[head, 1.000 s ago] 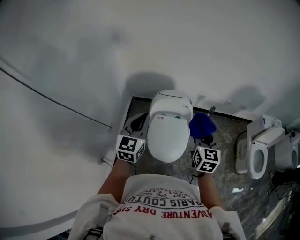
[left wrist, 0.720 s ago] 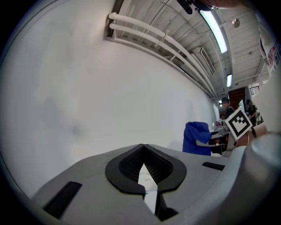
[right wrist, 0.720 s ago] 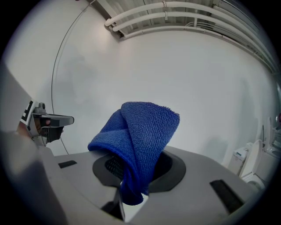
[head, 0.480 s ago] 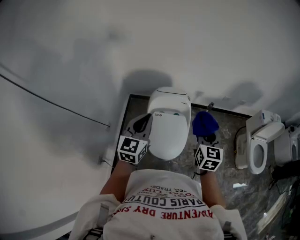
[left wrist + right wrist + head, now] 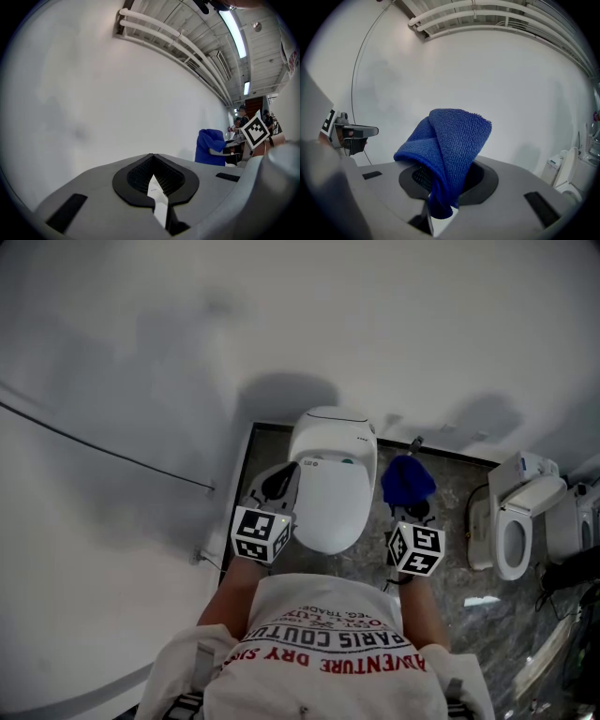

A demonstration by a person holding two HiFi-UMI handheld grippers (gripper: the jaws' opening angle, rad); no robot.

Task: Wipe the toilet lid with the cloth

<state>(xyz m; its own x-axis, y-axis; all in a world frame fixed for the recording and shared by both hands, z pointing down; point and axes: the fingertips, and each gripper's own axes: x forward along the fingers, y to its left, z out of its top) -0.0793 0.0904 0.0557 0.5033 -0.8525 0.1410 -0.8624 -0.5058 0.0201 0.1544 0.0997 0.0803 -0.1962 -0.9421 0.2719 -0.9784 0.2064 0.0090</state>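
Right hand-held gripper (image 5: 411, 514) pinching the folded blue cloth (image 5: 451, 149), held in the air at 3 o'clock of the closed lid (image 5: 330, 495) and apart from it; left hand-held gripper (image 5: 158, 208) pressed together on nothing, at the lid's 9 o'clock. Over the last second both have barely shifted; the cloth has stayed beside the lid, which has drifted slightly toward 12 o'clock in the head view. Judged: wiping not yet begun; the cloth must next travel toward 9 o'clock and down onto the lid.
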